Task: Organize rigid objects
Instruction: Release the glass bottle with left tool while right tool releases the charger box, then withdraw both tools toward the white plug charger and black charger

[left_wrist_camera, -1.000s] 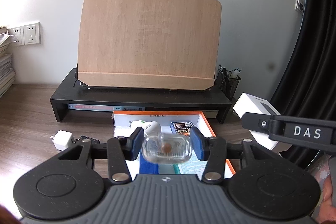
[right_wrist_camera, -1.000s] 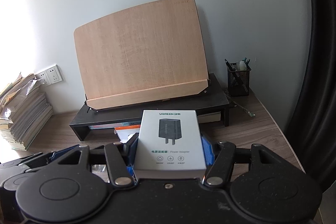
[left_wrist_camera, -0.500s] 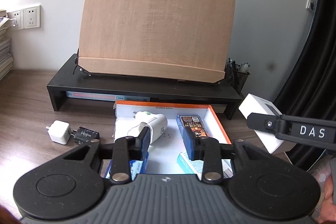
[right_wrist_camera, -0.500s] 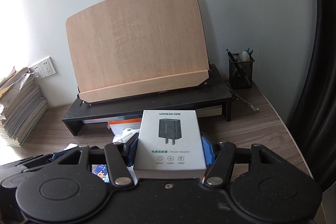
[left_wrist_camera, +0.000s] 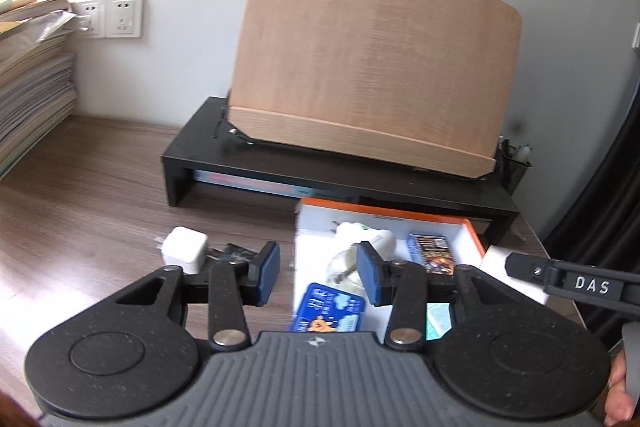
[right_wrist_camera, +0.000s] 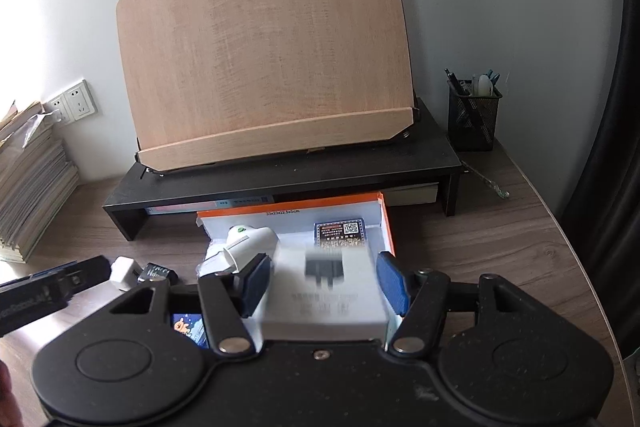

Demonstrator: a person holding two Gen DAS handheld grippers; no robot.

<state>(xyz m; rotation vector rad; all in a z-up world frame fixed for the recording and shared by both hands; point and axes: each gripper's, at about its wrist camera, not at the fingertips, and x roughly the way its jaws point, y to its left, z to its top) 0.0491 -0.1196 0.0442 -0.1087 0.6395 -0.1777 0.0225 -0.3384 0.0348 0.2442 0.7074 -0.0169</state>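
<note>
An orange-rimmed white box (right_wrist_camera: 382, 211) lies open on the desk in front of the black riser. In it are a white plug (right_wrist_camera: 250, 241), a dark card pack (right_wrist_camera: 340, 233) and a blue tin (left_wrist_camera: 328, 311). My right gripper (right_wrist_camera: 324, 283) hovers over the box; its jaws are opening around a white power adapter box (right_wrist_camera: 324, 303), which is blurred and sits loose between the pads. My left gripper (left_wrist_camera: 318, 271) is over the box's left edge, jaws opening, nothing between them. A clear case (left_wrist_camera: 342, 267) appears to lie by the plug.
A white charger cube (left_wrist_camera: 184, 251) and a black adapter (left_wrist_camera: 234, 253) lie on the wood desk left of the box. A wooden book stand (right_wrist_camera: 264, 47) stands on the riser (right_wrist_camera: 280, 179). A mesh pen holder (right_wrist_camera: 474, 119) is at the back right, stacked papers (left_wrist_camera: 32, 75) at the left.
The left gripper let go of the clear case, closed empty, then reopened while sliding left. The right gripper sank toward the box and widened; the adapter box now looks loose and blurred.
</note>
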